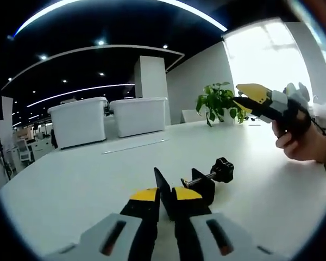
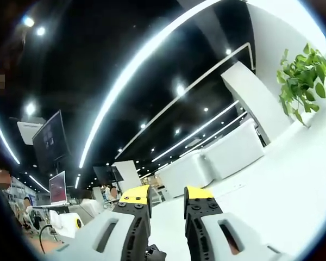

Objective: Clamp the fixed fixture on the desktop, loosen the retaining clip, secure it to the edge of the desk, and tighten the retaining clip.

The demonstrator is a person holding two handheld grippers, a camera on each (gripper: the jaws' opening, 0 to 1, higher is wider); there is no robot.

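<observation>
The smooth white counter (image 1: 70, 185) carries a soft sheen. The matt black plastic-looking clamp fixture (image 1: 198, 186) has a bright metal threaded screw (image 1: 205, 176) and a knobbly black knob (image 1: 223, 169). Two white plastic storage bins (image 1: 79, 120) look faintly glossy.

Black clamp (image 1: 206, 182) on white desk (image 1: 70, 190); grippers' tips yellow, bodies grey; green plant (image 1: 220, 103); white bins (image 1: 79, 120).

Left gripper (image 1: 165, 197) jaws nearly closed; right gripper (image 2: 167, 197) parted, raised
</observation>
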